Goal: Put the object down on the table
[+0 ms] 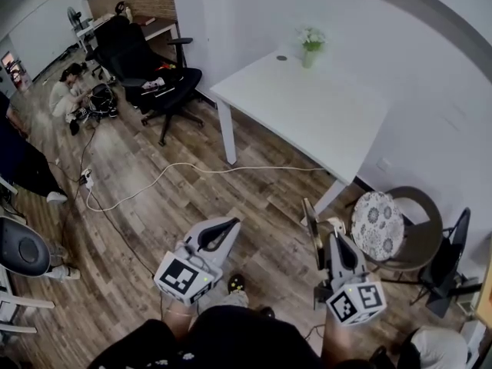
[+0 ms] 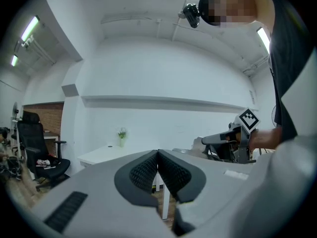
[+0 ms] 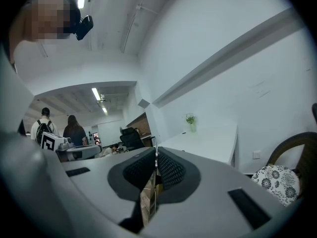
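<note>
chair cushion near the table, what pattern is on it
The cushion is white with a dark floral print, and it shows best in the head view.

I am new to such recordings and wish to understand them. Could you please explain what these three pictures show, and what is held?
There is no robot here: a person holds a two-jaw gripper in each hand. The head view comes from a camera on the person's head, looking down at the left gripper and the right gripper above a wooden floor. The other two views come from a camera on each gripper, looking along its jaws. The left gripper's jaws are together with nothing between them. The right gripper's jaws pinch a thin flat board, which stands on edge. Ahead stands a white table; on it are a small plant and a small dark disc.
</note>
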The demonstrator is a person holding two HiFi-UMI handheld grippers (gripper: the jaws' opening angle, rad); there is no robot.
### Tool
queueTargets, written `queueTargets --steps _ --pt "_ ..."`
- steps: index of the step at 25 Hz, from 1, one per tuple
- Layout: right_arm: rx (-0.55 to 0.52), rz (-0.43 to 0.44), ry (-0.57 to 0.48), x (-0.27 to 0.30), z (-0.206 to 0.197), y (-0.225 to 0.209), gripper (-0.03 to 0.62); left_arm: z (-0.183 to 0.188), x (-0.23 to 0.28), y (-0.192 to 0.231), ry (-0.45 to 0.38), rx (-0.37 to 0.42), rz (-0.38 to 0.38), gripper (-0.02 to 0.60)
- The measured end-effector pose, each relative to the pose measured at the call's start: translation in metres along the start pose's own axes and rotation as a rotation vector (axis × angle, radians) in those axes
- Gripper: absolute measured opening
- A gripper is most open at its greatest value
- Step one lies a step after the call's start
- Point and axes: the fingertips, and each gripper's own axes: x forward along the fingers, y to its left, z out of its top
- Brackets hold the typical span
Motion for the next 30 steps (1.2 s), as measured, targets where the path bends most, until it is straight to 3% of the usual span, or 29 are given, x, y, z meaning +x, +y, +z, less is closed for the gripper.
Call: queueTargets --steps 14,23,30 --pt "-0.016 -0.015 -0.005 0.061 0.005 0.022 0.015 -0.008 0.010 0.073 0.003 -0.003 -0.020 -0.002" --pt "-0.024 -0.053 -0.017 0.080 0.011 0.031 0.015 -0.007 0.018 0.097 -0.004 -0.005 -0.074 -0.002" --pt "-0.022 -0.059 -0.028 0.096 0.013 0.037 0.015 -0.014 0.017 0.113 0.037 -0.041 -0.075 -0.002"
